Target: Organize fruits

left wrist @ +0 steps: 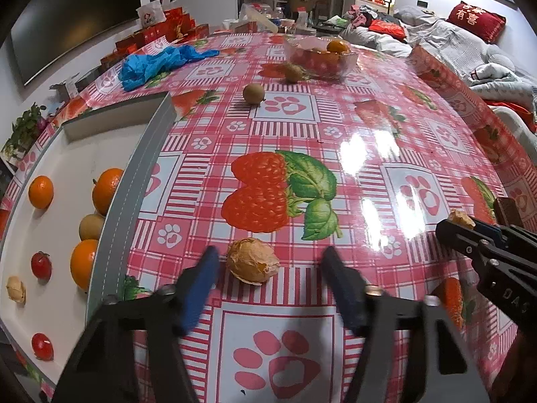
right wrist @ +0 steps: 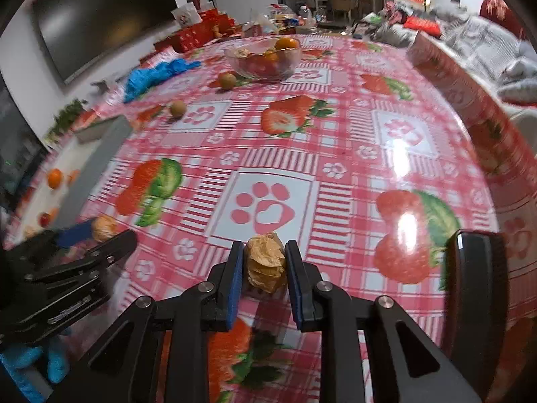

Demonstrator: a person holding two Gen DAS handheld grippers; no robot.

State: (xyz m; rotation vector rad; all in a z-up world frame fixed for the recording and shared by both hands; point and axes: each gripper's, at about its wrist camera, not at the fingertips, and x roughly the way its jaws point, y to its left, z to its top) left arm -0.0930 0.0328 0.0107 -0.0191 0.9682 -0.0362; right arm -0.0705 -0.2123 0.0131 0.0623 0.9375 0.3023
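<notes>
In the left wrist view a papery-husked golden berry (left wrist: 253, 263) lies on the tablecloth between the blue pads of my left gripper (left wrist: 270, 258). Gaps show on both sides of it, so that gripper is open. My right gripper (right wrist: 264, 247) is shut on a second husked berry (right wrist: 265, 263), its blue pads pressed against both sides just above the cloth. From the left wrist view, the right gripper (left wrist: 456, 223) shows at the right edge with that berry (left wrist: 461, 217) at its tip. A white tray (left wrist: 134, 181) at the left holds oranges (left wrist: 41, 192), cherry tomatoes (left wrist: 41, 264) and another husked berry (left wrist: 15, 289).
A glass bowl (left wrist: 319, 58) with more fruit stands at the far side of the table. Two brown round fruits (left wrist: 253, 93) (left wrist: 292, 72) lie loose in front of it. Blue crumpled plastic (left wrist: 157, 62) sits at the back left. A dark object (right wrist: 476, 288) stands near right.
</notes>
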